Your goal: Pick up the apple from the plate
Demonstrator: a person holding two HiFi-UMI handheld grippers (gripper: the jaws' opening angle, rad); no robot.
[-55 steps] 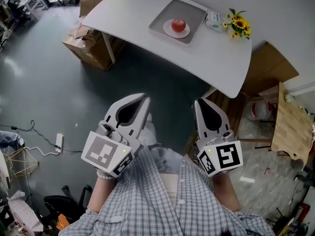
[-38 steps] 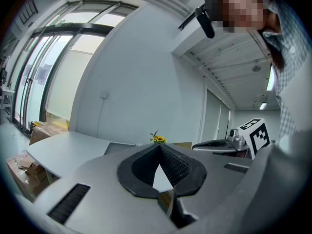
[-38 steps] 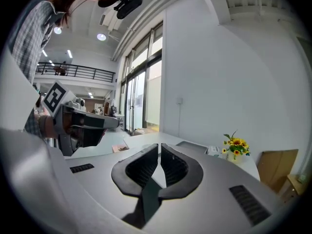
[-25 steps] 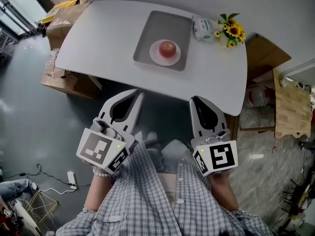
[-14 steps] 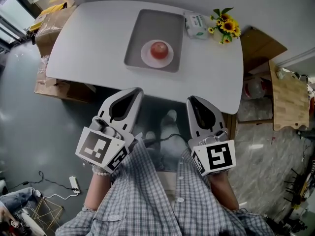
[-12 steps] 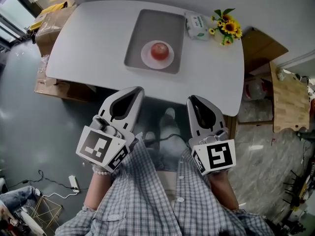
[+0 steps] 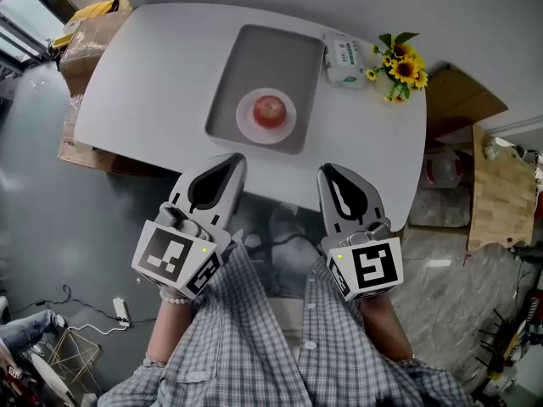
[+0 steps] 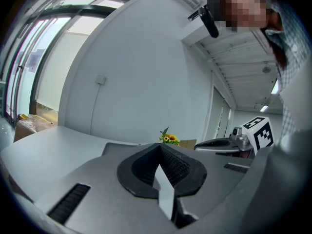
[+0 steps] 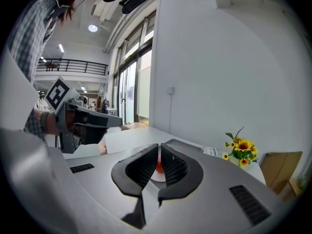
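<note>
A red apple (image 7: 270,109) sits on a small white plate (image 7: 265,138), which lies at the near end of a grey tray (image 7: 246,58) on the white table (image 7: 144,66). My left gripper (image 7: 231,160) is shut and empty, held at the table's near edge, below and left of the plate. My right gripper (image 7: 331,171) is shut too, just right of it, at the same edge. In the right gripper view a sliver of the apple (image 9: 159,167) shows in the slit between the jaws. The left gripper view shows only its shut gripper (image 8: 159,149) and the table.
A tissue packet (image 7: 343,59) and a bunch of sunflowers (image 7: 400,68) stand at the table's far right. Cardboard boxes (image 7: 76,32) lie on the floor at the left. A brown cabinet (image 7: 454,100) and a wooden board (image 7: 496,197) stand to the right.
The table, tray and apple have come nearer and turned squarer to me as the person walked up. Both grippers stay shut, side by side.
</note>
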